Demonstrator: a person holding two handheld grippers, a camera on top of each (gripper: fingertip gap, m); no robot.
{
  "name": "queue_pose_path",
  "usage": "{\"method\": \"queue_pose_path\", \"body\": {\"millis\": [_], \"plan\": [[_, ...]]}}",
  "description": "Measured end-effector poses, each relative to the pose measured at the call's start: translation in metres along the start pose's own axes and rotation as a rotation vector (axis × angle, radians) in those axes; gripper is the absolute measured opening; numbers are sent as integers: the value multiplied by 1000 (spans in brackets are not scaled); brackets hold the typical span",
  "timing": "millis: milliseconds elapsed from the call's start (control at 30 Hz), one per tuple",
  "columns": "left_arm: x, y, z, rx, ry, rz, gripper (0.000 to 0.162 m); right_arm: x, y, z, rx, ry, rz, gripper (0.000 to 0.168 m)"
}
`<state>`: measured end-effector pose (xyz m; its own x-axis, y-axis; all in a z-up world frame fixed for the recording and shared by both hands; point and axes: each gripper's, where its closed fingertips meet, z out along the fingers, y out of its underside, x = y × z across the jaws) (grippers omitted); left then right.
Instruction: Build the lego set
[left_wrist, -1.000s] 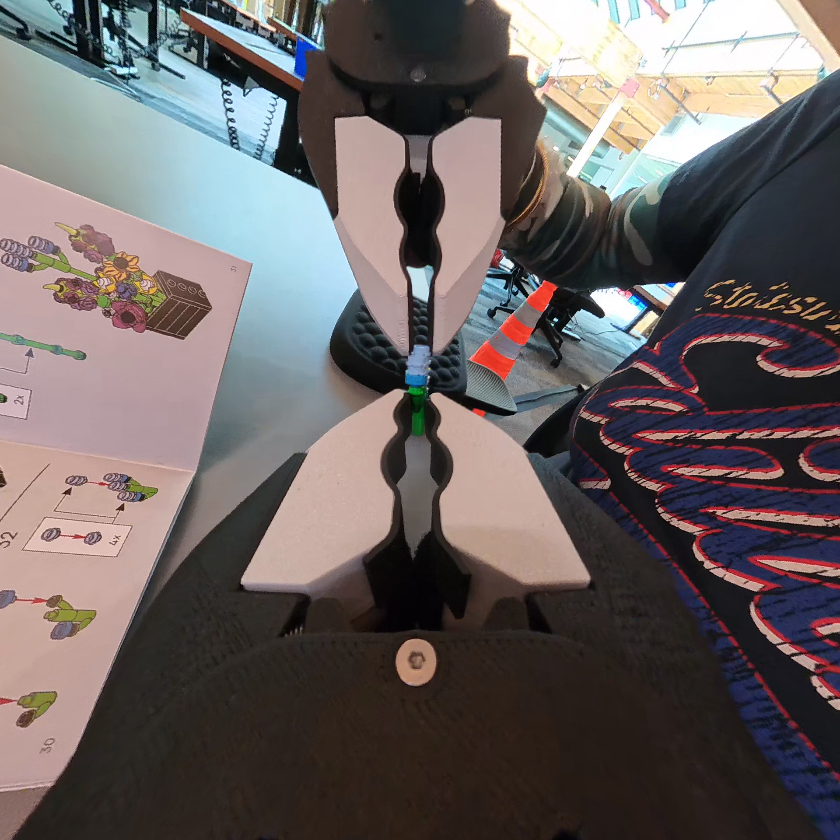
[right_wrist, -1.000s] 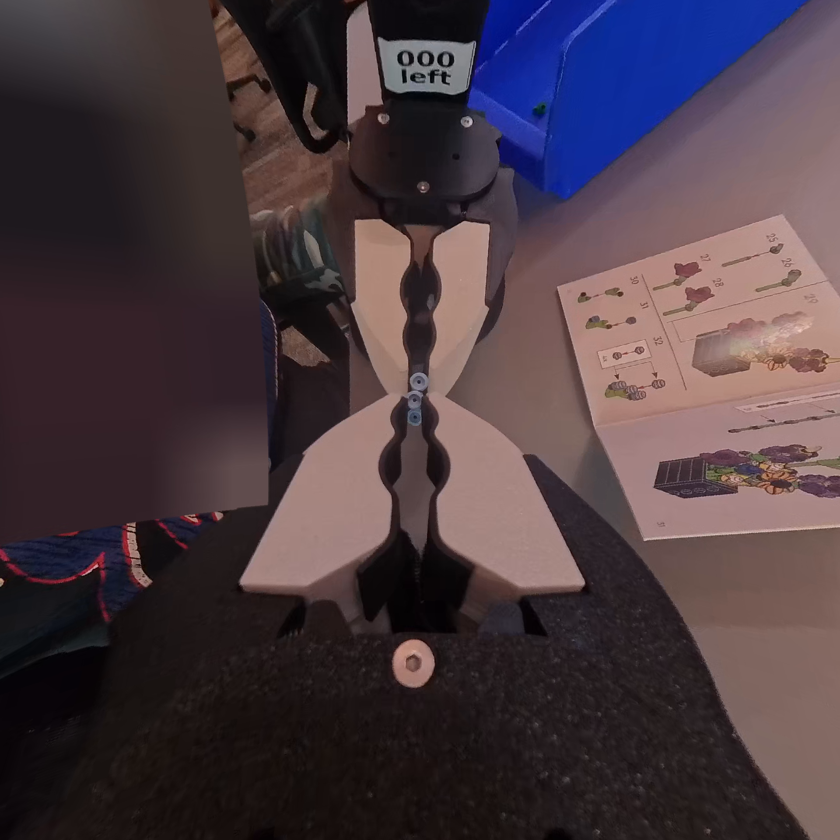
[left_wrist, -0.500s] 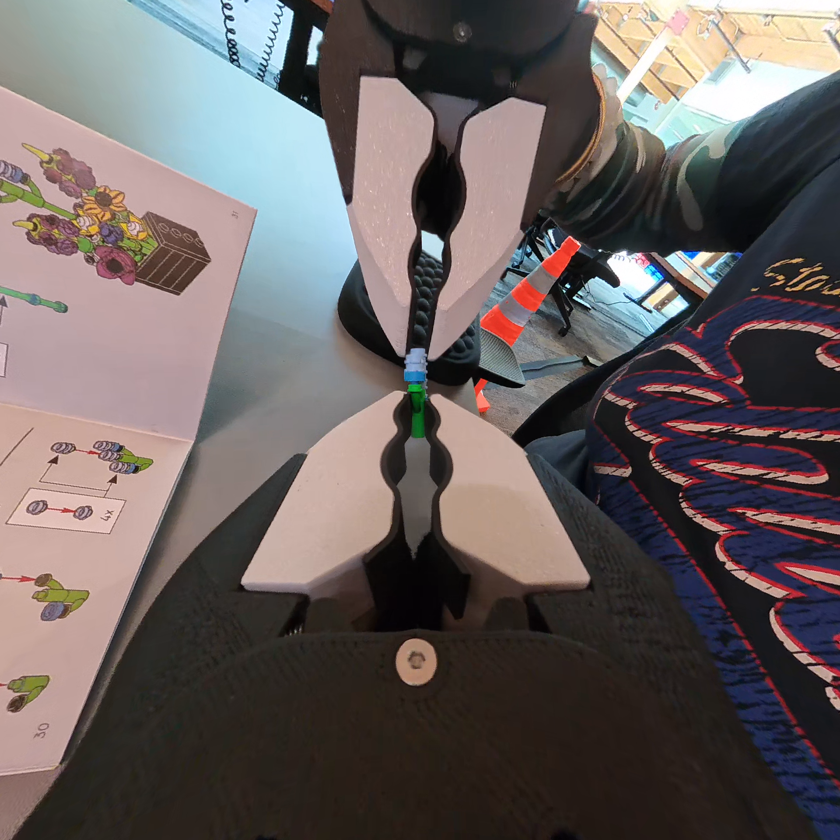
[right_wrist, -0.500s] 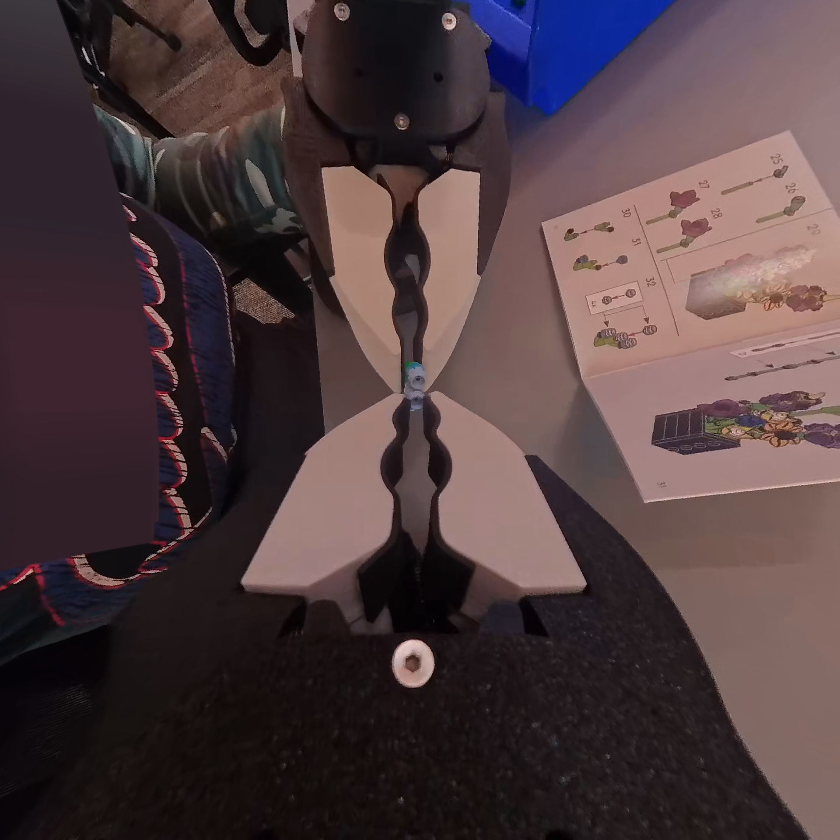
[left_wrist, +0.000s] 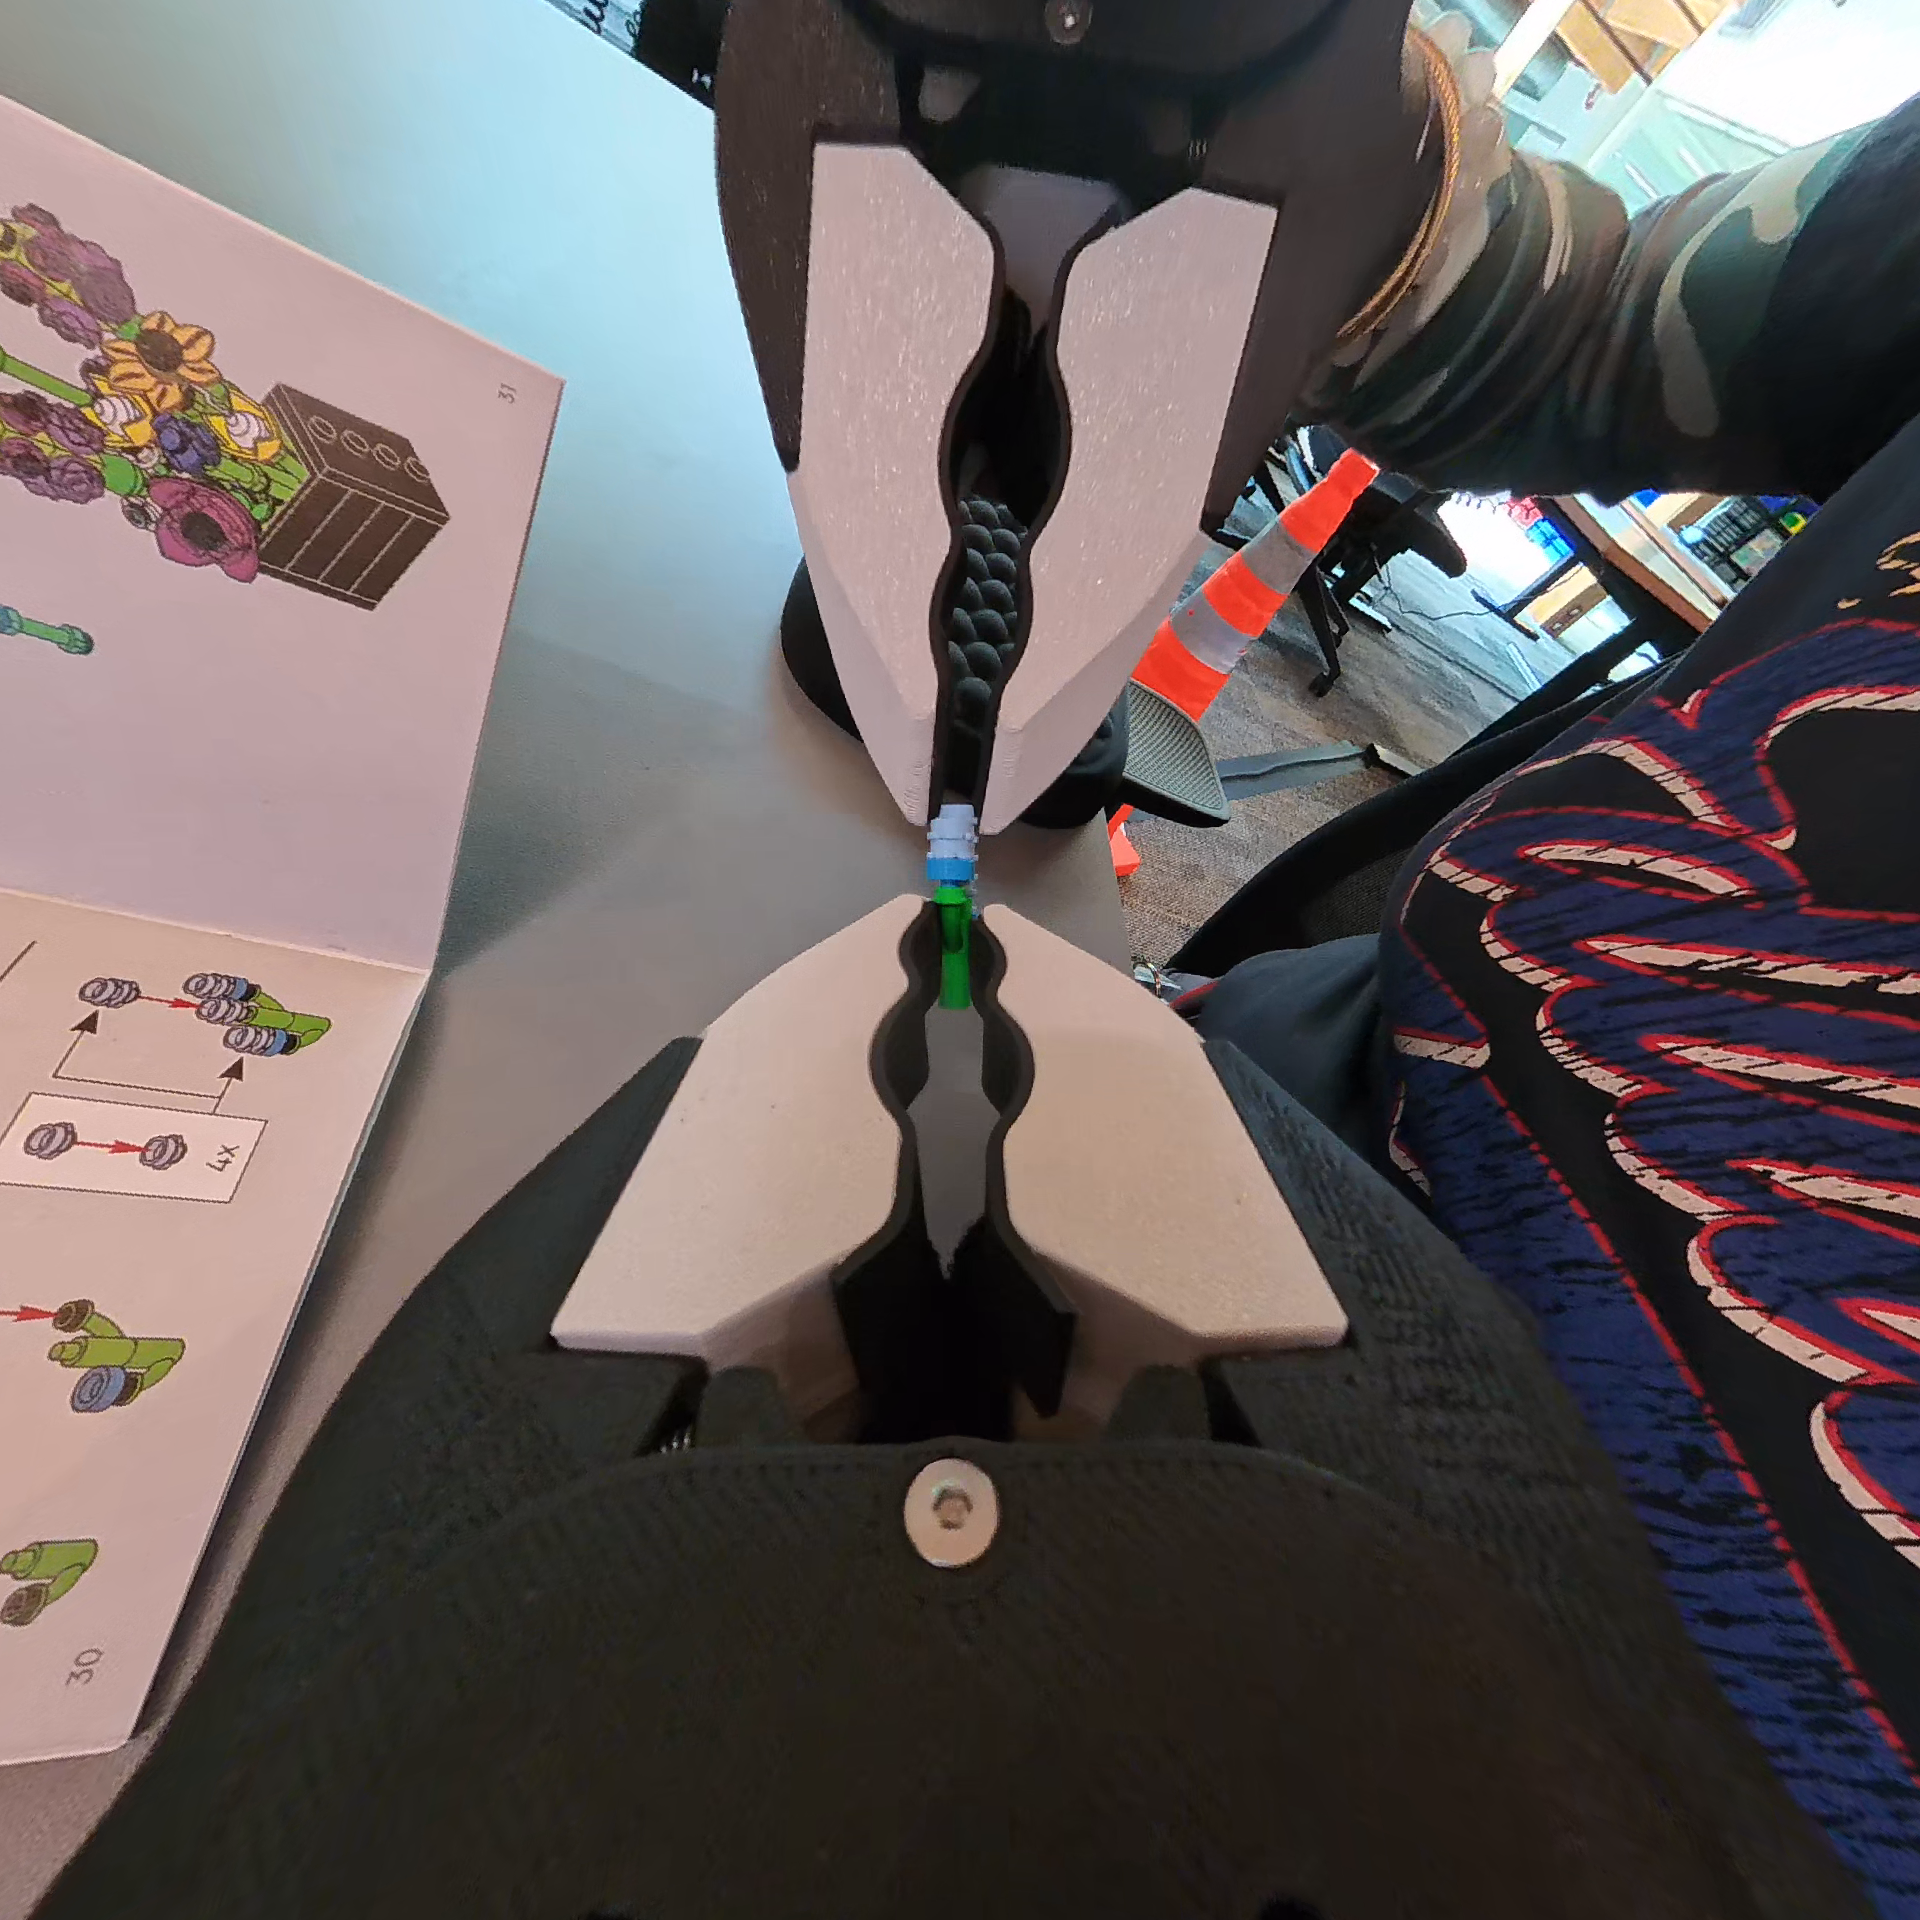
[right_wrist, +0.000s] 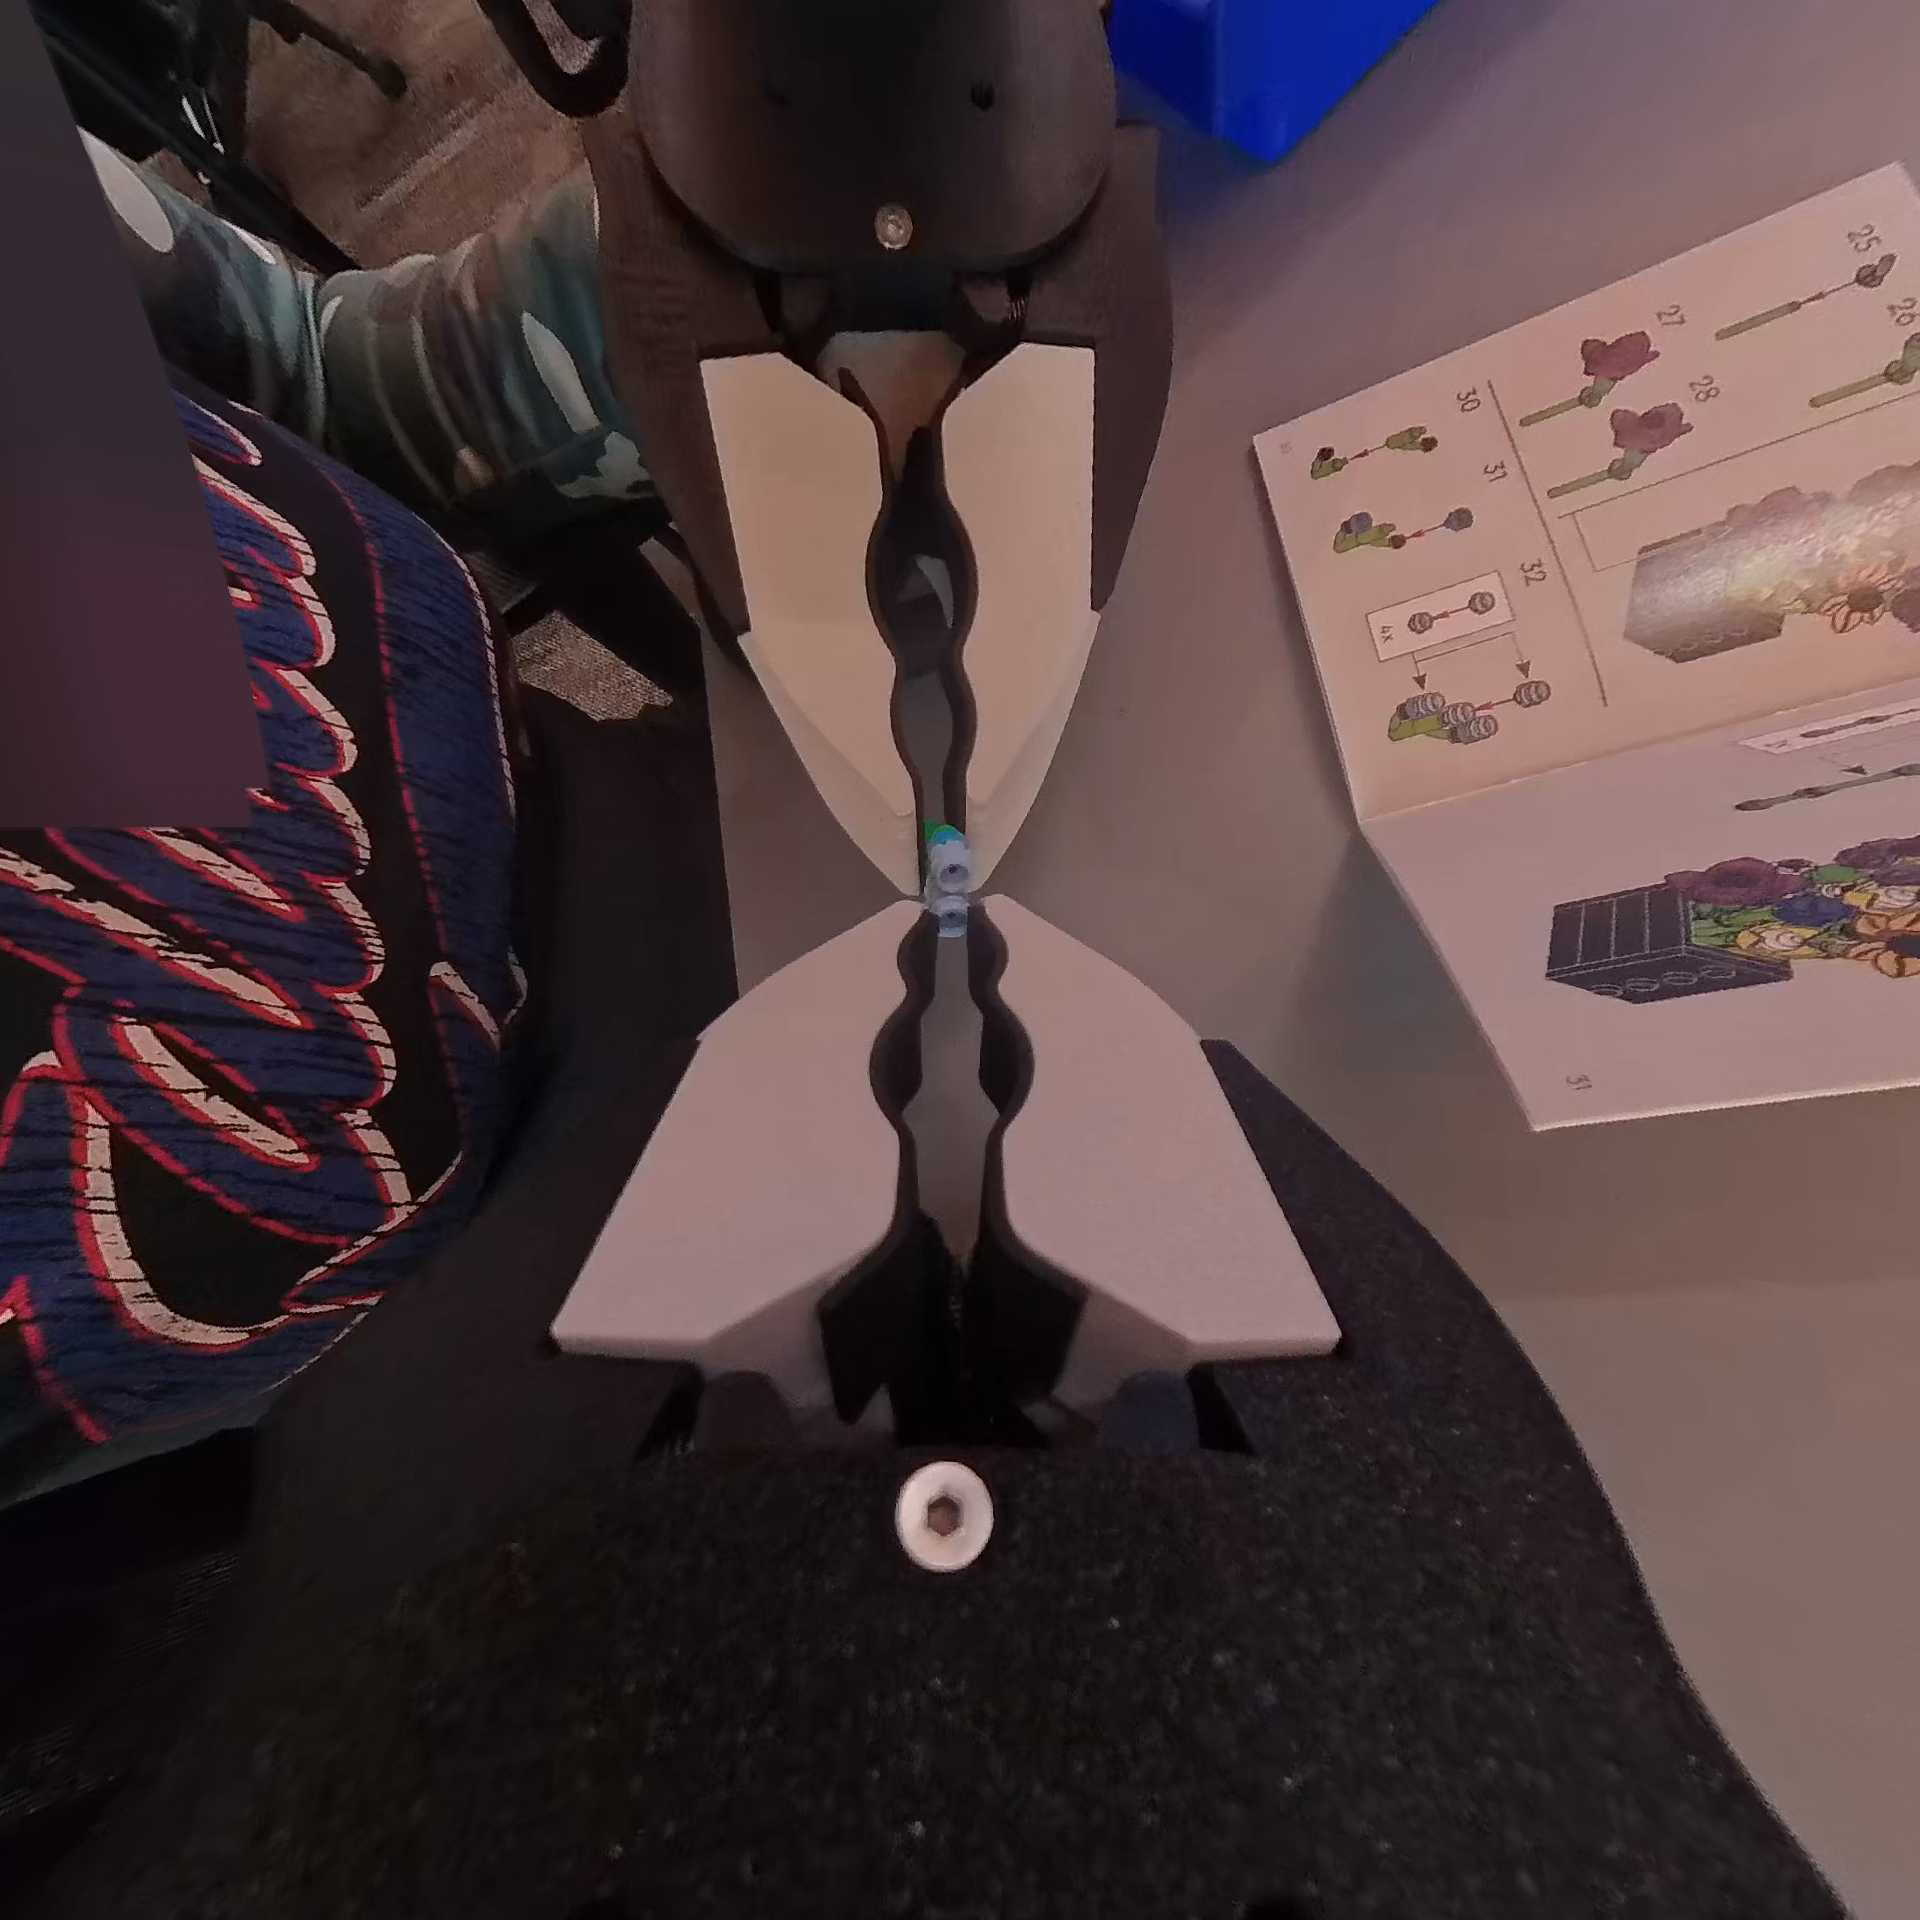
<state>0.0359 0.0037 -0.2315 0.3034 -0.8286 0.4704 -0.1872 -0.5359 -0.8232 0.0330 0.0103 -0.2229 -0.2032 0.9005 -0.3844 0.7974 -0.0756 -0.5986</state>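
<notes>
The left gripper (left_wrist: 951, 914) is clamped at its tips on a green stem piece (left_wrist: 952, 961); tip to tip with it, the right gripper (left_wrist: 956, 805) pinches a stack of pale blue round studs (left_wrist: 952, 844), which meets the stem in mid-air above the grey table (left_wrist: 623, 644); these parts look tiny, light, rigid and smooth, likely to twist or pop loose, so grip them by their sides near the joint; beyond lies an open instruction booklet (left_wrist: 260, 727) printed with step and page numbers; farther off, an orange traffic cone (left_wrist: 1247, 592).
</notes>
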Motion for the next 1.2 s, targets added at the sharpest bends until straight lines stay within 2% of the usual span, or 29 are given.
{"method": "queue_pose_path", "body": {"millis": [200, 267, 300, 333, 367, 400, 467, 567, 633, 700, 833, 967, 1067, 1200], "plan": [[1, 1, 1, -7, -1, 15, 4, -2, 1, 1, 12, -15, 6, 6], [1, -2, -1, 14, 5, 9, 4, -2, 9, 6, -33, -18, 10, 6], [5, -14, -5, 113, 37, 2, 5, -14, 15, 21, -59, -96, 13, 4], [3, -26, -12, 217, 51, -35, 4, -45, 14, 44, -51, -269, 34, 0], [1, -22, -12, 188, 43, -60, 4, -62, 15, 63, -84, -322, 9, 0], [0, -19, -11, 161, 18, -36, 4, -60, 18, 68, -143, -280, -58, 0], [-2, -24, -19, 225, -5, -36, 4, -28, -4, 43, -11, -189, 17, 0], [-12, -24, -18, 214, -73, -57, 5, 22, 0, 13, 41, 3, 89, 0], [-17, -31, -22, 263, -71, -101, 6, 27, 0, 9, 119, 10, 107, 0], [-7, -43, -33, 363, 14, -75, 10, 26, -1, 11, 187, 13, 76, 6], [20, -59, -69, 509, 8, 120, 25, 11, 4, 18, 228, -35, 4, 28], [46, -46, -120, 458, -280, 241, 26, -4, 16, 18, 203, -52, -109, 34], [55, -22, -146, 390, -519, 272, 26, -2, 23, 9, 186, 29, -165, 33], [62, 15, -159, 350, -675, 260, 27, -2, 35, -1, 174, 127, -223, 35]]}}
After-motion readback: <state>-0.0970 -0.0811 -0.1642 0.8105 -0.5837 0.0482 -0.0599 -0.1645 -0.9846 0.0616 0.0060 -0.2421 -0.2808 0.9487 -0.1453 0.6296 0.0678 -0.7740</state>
